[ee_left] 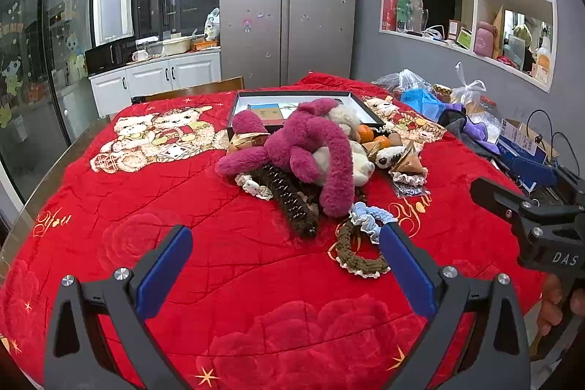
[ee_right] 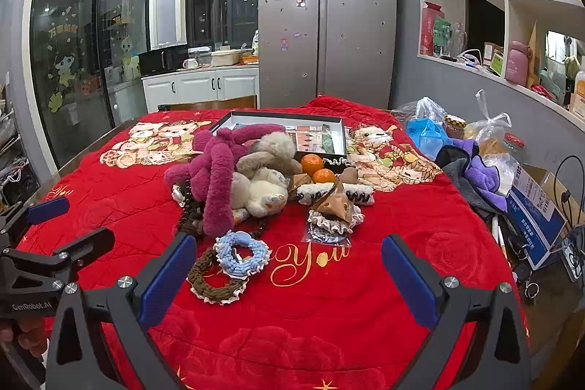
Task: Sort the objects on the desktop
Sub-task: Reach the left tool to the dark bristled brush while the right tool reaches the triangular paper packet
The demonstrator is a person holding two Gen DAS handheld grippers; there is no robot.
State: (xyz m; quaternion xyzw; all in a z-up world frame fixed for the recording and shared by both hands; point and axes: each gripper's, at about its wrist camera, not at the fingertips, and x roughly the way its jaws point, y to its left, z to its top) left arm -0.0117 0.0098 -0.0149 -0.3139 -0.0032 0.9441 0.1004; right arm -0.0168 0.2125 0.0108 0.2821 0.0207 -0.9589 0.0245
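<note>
A pile lies mid-table on the red blanket [ee_left: 219, 262]: a magenta plush toy [ee_left: 310, 145], a cream plush [ee_right: 263, 192], two oranges [ee_right: 318, 169], a dark hair claw [ee_left: 289, 203], and blue [ee_right: 239, 253] and brown [ee_right: 215, 284] scrunchies. Behind it is a shallow black-rimmed box [ee_right: 340, 134]. My left gripper [ee_left: 285, 265] is open and empty, in front of the pile. My right gripper [ee_right: 289, 269] is open and empty, with the blue scrunchie just ahead of its left finger. Each gripper shows at the edge of the other's view.
Plastic bags [ee_right: 427, 130], jars, a purple cloth [ee_right: 482, 174] and a blue-white carton [ee_right: 533, 207] crowd the table's right edge. A fridge [ee_right: 325, 24] and a chair back [ee_left: 190, 90] stand behind the table. Wall shelves are to the right.
</note>
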